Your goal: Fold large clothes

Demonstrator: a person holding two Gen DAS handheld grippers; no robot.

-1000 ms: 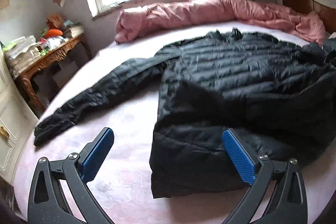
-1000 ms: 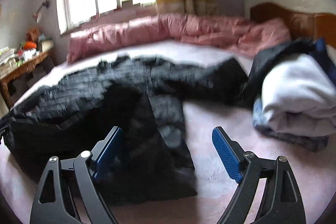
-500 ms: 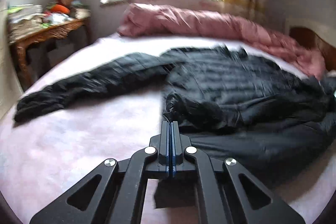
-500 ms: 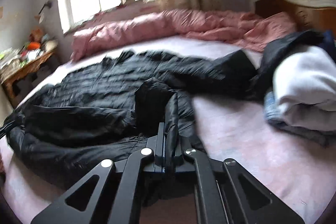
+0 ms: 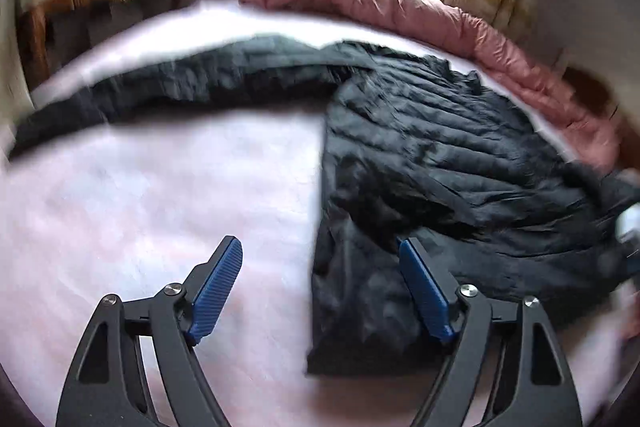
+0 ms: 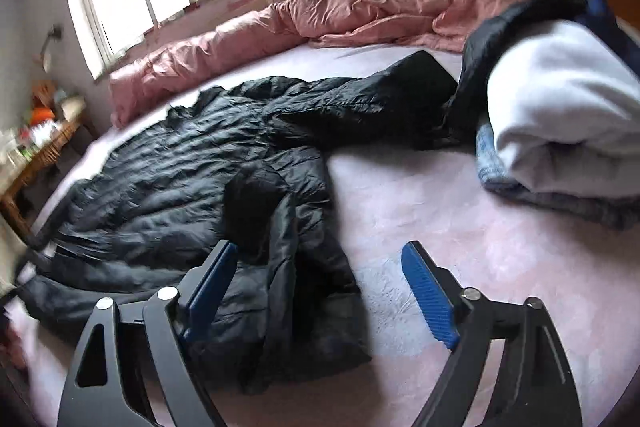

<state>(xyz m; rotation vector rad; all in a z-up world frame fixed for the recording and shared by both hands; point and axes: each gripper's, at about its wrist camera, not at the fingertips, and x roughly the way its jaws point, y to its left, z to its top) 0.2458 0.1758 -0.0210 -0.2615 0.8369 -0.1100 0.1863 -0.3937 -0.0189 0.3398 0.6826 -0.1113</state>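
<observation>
On the pink bed [image 6: 460, 227], black quilted jacket [image 6: 168, 167] rumpled, hem partly doubled over, both grippers' fingers [image 5: 218, 283] just reopened, spread, holding nothing

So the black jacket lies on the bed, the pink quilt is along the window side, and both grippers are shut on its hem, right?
Not quite. The black jacket, bed and pink quilt are as you say, but both wrist views show the left gripper and right gripper open, holding nothing.

no readable text, labels or signs
</observation>
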